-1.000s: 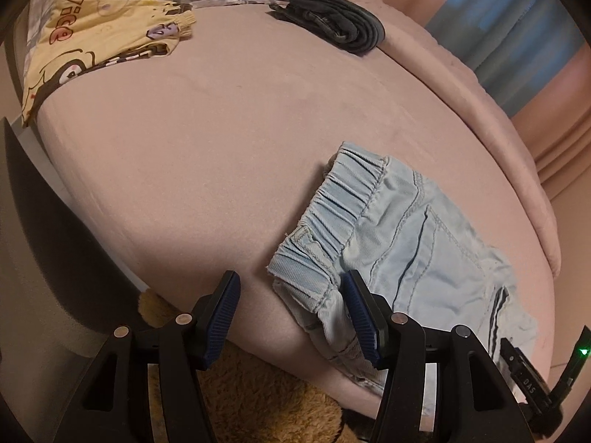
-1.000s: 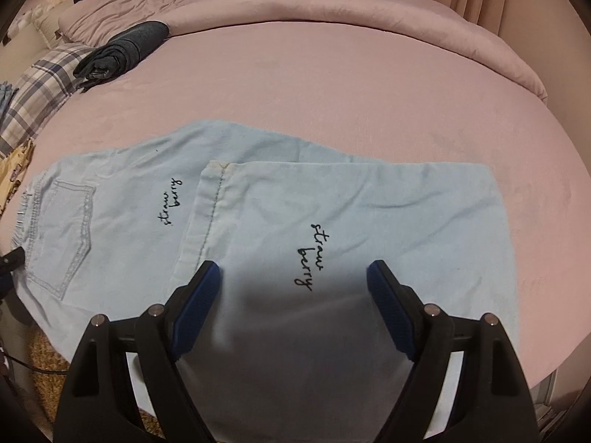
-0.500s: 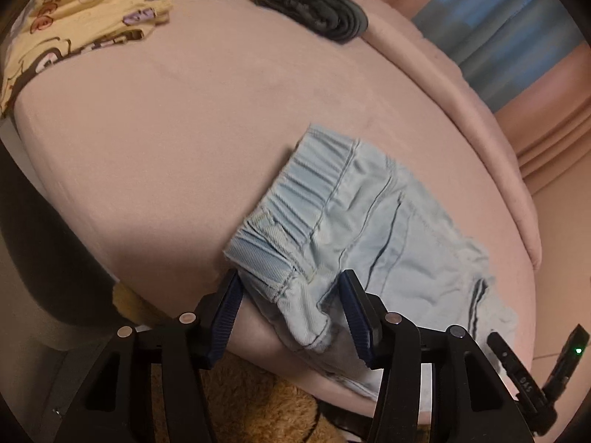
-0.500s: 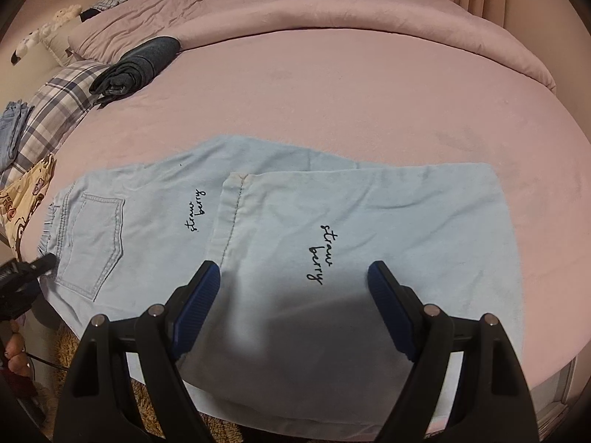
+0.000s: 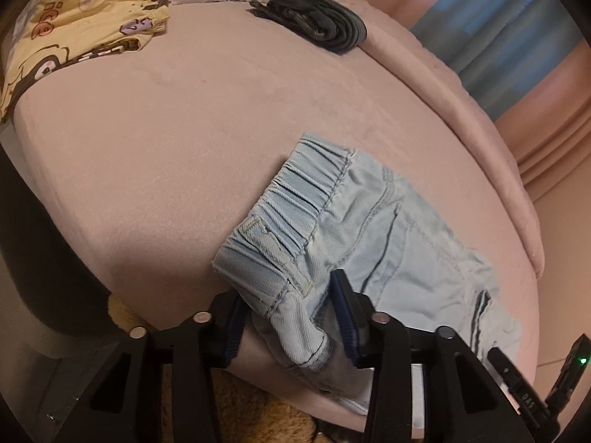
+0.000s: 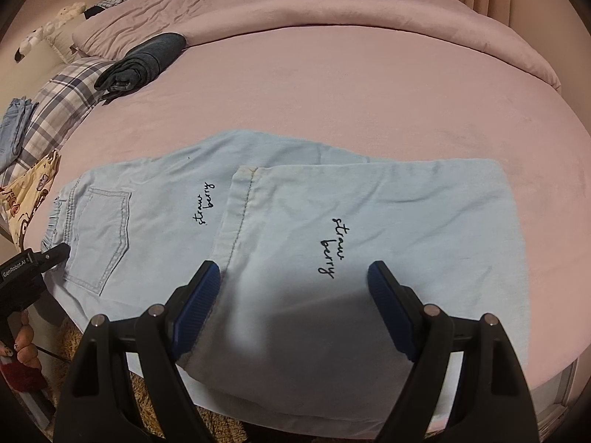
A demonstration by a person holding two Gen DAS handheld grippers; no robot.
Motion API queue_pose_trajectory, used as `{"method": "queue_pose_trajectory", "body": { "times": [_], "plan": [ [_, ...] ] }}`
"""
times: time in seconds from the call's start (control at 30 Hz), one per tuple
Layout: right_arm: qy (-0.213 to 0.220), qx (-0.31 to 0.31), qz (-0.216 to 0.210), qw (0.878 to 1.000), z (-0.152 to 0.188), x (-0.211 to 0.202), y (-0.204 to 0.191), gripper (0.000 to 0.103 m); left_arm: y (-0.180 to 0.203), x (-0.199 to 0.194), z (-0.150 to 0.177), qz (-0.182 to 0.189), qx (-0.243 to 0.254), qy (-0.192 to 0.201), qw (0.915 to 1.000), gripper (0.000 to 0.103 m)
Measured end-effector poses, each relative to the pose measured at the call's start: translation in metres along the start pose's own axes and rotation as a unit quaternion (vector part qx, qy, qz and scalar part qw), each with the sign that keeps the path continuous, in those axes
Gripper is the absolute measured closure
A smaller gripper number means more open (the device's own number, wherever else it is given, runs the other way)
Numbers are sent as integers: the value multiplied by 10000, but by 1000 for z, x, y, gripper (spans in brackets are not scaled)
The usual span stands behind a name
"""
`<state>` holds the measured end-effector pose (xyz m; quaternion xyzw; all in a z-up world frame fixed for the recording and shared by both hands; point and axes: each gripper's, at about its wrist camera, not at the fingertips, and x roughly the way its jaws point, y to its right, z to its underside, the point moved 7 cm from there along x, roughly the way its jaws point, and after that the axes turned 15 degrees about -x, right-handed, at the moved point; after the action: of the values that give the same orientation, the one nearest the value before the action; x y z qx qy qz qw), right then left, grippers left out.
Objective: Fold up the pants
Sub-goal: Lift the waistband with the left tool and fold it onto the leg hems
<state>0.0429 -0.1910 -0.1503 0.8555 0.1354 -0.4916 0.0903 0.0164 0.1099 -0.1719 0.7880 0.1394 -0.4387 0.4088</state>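
Note:
Light blue pants (image 6: pixel 295 229) lie on a pink bed, their legs folded back over themselves; "strawberry" lettering shows twice. The elastic waistband (image 5: pixel 295 206) is at the bed's near edge in the left wrist view. My left gripper (image 5: pixel 288 317) is open, its jaws on either side of the waistband's hanging corner. It also shows at the left edge of the right wrist view (image 6: pixel 40 262). My right gripper (image 6: pixel 295 295) is open and empty, hovering just above the folded leg near the bed's front edge.
A rolled dark garment (image 6: pixel 144 61) and a plaid pillow (image 6: pixel 62 107) lie at the back left. A yellow cartoon-print garment (image 5: pixel 70 40) lies beside them. Pink bedding (image 6: pixel 332 7) is bunched along the far edge. A tan rug (image 5: pixel 258 413) lies below the bed.
My left gripper has moved forward onto the waistband corner, which now sits deep between its jaws. My right gripper has pulled back and up a little from the folded leg.

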Motion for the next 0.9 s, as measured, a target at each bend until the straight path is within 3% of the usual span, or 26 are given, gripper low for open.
{"method": "queue_pose_trajectory", "body": {
  "times": [0.17, 0.47, 0.6, 0.7, 0.9],
  "plan": [
    [40, 44, -4, 10000, 0, -3, 2, 20, 9, -13, 0, -37, 20, 142, 9999, 74],
    [185, 334, -22, 9993, 1, -14, 21, 20, 57, -59, 4, 380, 433, 600, 9965, 86],
    [317, 485, -6, 9983, 1, -23, 32, 20, 85, -68, 13, 803, 716, 501, 9929, 86],
    [394, 600, -17, 9974, 3, -30, 39, 20, 100, -67, 19, 677, 964, 575, 9914, 88],
    [496, 778, 29, 9957, 6, -38, 52, 20, 125, -77, 35, 814, 1300, 605, 9863, 89]
  ]
}}
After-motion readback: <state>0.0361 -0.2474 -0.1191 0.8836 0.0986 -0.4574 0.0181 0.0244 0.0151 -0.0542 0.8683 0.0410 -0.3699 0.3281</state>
